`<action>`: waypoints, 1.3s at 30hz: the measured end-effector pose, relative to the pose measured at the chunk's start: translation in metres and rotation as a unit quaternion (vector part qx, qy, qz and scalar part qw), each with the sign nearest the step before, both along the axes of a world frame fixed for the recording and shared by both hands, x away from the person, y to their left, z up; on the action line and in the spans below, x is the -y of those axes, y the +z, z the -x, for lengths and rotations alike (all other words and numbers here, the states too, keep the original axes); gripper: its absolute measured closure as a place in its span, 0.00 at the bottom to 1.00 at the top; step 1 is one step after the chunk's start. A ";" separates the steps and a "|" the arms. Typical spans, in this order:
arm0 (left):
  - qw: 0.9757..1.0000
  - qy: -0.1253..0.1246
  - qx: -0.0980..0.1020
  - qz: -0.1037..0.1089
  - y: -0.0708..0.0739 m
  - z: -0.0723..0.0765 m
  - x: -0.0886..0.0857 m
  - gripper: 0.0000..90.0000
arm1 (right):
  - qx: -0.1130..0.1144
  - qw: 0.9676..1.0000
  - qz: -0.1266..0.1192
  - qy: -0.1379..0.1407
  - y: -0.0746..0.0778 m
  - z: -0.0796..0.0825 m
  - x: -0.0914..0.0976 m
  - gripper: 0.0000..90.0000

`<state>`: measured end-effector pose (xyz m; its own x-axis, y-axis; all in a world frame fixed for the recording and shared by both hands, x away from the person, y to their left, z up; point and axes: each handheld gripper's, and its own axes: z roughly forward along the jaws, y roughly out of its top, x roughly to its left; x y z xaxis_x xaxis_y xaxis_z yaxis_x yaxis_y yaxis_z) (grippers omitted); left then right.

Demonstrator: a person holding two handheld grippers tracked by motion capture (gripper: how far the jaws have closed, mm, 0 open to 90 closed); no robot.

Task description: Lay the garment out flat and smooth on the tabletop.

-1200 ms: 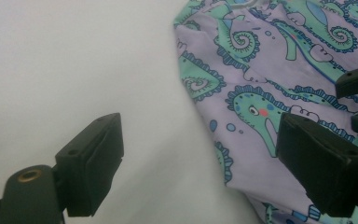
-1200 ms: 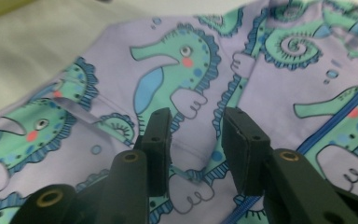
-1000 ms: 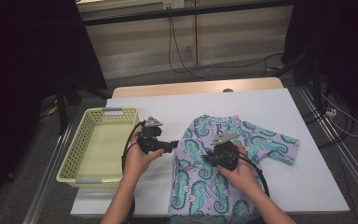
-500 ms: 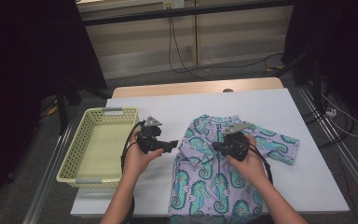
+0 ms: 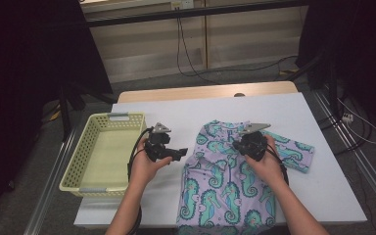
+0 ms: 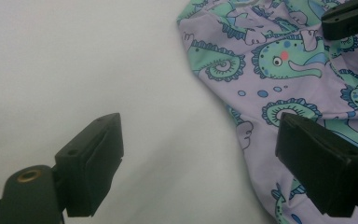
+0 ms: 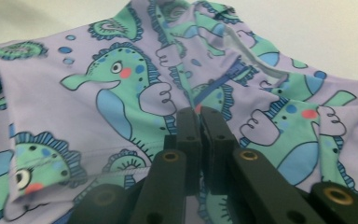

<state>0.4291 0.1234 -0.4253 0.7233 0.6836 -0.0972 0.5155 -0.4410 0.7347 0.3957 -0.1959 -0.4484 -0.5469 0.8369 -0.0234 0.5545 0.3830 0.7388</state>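
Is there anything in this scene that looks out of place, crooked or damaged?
Nothing looks damaged or spilled. The seahorse shirt lies rumpled on the white table, with its bottom edge hanging over the near table edge and one sleeve stretched out sideways. The yellow basket sits slightly over the table's left edge.

Garment and grip partly out of sight

The lilac seahorse-print fabric garment (image 5: 225,191) runs off the high view's bottom edge; whether the right gripper's (image 7: 199,122) closed jaws pinch cloth stays hidden.
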 end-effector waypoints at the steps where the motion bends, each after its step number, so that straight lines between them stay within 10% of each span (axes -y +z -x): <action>1: 1.000 0.001 0.001 0.001 0.000 0.000 -0.001 0.17 | 0.004 1.000 0.003 -0.002 -0.001 0.000 0.001 0.94; 7: 1.000 -0.003 0.003 0.004 0.004 0.001 -0.001 0.17 | 0.016 1.000 -0.005 -0.019 0.005 0.005 0.001 0.73; 12: 1.000 -0.006 0.001 0.009 0.007 0.003 -0.002 0.17 | 0.010 1.000 -0.004 0.024 0.011 0.028 -0.015 0.64; 21: 1.000 -0.003 0.000 0.015 0.007 0.003 -0.002 0.17 | -0.020 0.997 -0.010 0.079 -0.003 0.046 -0.047 0.65; 24: 1.000 -0.007 -0.002 0.008 0.004 0.003 -0.001 0.17 | -0.027 0.997 0.009 0.075 -0.011 0.044 -0.052 0.81; 28: 1.000 -0.005 -0.003 0.010 0.005 0.003 -0.003 0.17 | -0.021 0.997 0.004 0.075 -0.003 0.043 -0.043 0.93; 36: 1.000 -0.005 -0.004 0.011 0.006 0.004 -0.003 0.17 | -0.028 0.997 0.018 0.067 -0.001 0.051 -0.025 0.79; 39: 1.000 -0.005 -0.003 0.015 0.005 0.004 -0.001 0.17 | -0.032 0.997 0.010 0.072 -0.005 0.049 -0.026 0.88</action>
